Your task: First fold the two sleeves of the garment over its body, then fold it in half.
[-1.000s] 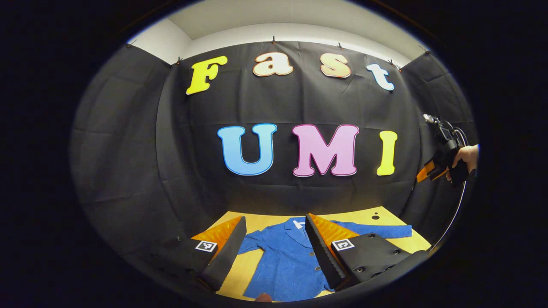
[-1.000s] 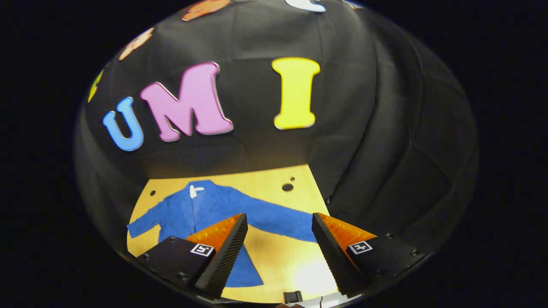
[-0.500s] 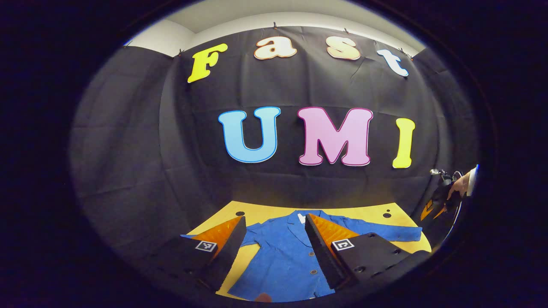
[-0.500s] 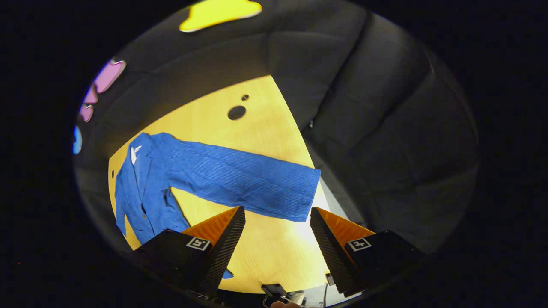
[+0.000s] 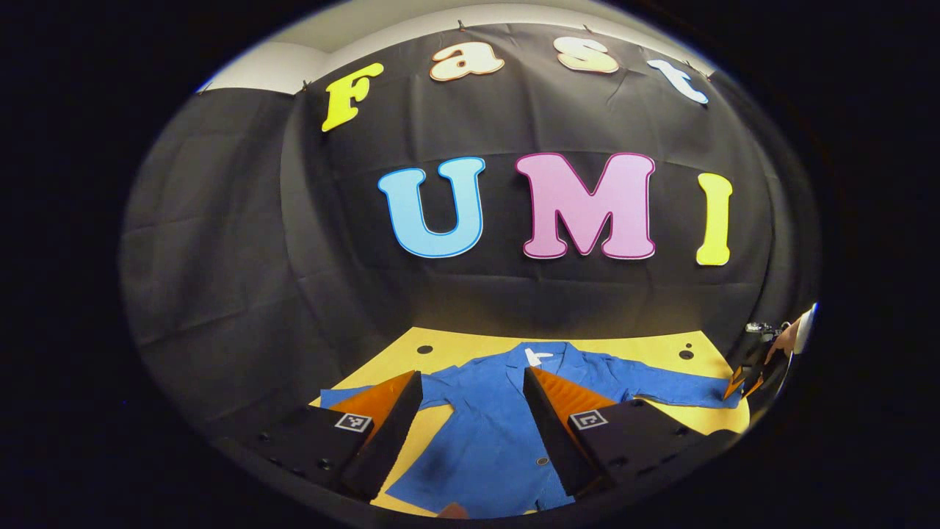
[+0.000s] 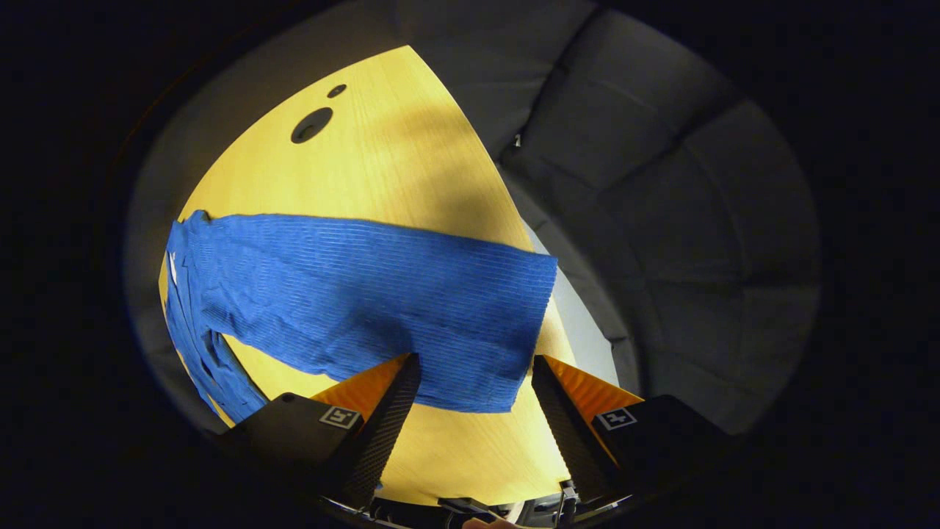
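A blue buttoned jacket [image 5: 492, 433] lies flat on the yellow wooden table [image 5: 455, 345], collar to the back, both sleeves spread out sideways. My left gripper [image 5: 474, 382] is open and hovers above the jacket's body near the front. In the right gripper view, the right sleeve [image 6: 367, 301] stretches across the table [image 6: 382, 154], its cuff [image 6: 525, 330] near the table's edge. My right gripper [image 6: 474, 364] is open, low over the cuff end, the sleeve's lower edge between its fingers. The right gripper [image 5: 745, 371], held by a hand [image 5: 789, 334], also appears in the left gripper view at that cuff.
Black cloth walls close the booth on three sides. The table has round holes [image 6: 312, 125] near its back corners [image 5: 424, 350]. The table's right edge [image 6: 565, 323] runs just beyond the cuff.
The right gripper has dropped down and tilted toward the table, closing in on the right sleeve's cuff. The left gripper drifted slightly, still above the jacket's body.
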The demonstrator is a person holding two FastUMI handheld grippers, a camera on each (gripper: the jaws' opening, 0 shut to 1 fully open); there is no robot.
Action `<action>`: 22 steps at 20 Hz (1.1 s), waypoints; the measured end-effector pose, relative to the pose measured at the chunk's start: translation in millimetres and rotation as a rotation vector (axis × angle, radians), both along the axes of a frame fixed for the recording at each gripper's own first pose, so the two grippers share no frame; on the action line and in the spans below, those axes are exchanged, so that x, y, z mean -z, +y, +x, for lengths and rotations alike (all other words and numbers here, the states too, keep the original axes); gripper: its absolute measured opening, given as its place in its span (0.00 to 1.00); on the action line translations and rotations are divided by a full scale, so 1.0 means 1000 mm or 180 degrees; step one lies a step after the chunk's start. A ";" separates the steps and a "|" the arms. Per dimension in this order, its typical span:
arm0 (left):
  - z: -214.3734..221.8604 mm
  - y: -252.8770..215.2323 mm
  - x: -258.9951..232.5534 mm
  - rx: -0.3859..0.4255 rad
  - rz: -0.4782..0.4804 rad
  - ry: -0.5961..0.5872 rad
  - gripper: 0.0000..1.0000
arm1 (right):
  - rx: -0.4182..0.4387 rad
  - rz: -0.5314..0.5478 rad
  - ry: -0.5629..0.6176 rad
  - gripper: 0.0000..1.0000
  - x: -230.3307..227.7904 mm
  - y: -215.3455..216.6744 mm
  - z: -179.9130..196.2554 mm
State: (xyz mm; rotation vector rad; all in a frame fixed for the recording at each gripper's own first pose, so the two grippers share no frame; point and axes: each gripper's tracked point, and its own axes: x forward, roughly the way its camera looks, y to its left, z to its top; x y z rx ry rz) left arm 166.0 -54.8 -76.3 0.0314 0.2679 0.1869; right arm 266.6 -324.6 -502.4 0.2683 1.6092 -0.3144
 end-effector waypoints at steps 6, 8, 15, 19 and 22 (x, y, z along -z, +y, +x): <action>0.002 -0.003 0.004 -0.0035 0.0003 0.0047 0.80 | -0.0069 0.0044 0.0046 0.98 0.003 0.004 0.003; 0.001 -0.003 0.002 -0.0034 0.0036 0.0031 0.80 | -0.0060 0.0181 -0.0008 0.53 0.003 0.019 0.014; -0.022 0.017 0.007 -0.0144 0.0023 0.0022 0.80 | 0.0032 0.0198 -0.0082 0.05 0.000 0.025 0.014; -0.033 0.048 0.006 -0.0246 0.0041 -0.0026 0.80 | 0.0018 0.0100 -0.0313 0.05 -0.028 0.028 0.027; -0.040 0.071 0.006 -0.0238 -0.0017 -0.0073 0.80 | 0.0069 0.0080 -0.0598 0.05 -0.071 0.041 0.047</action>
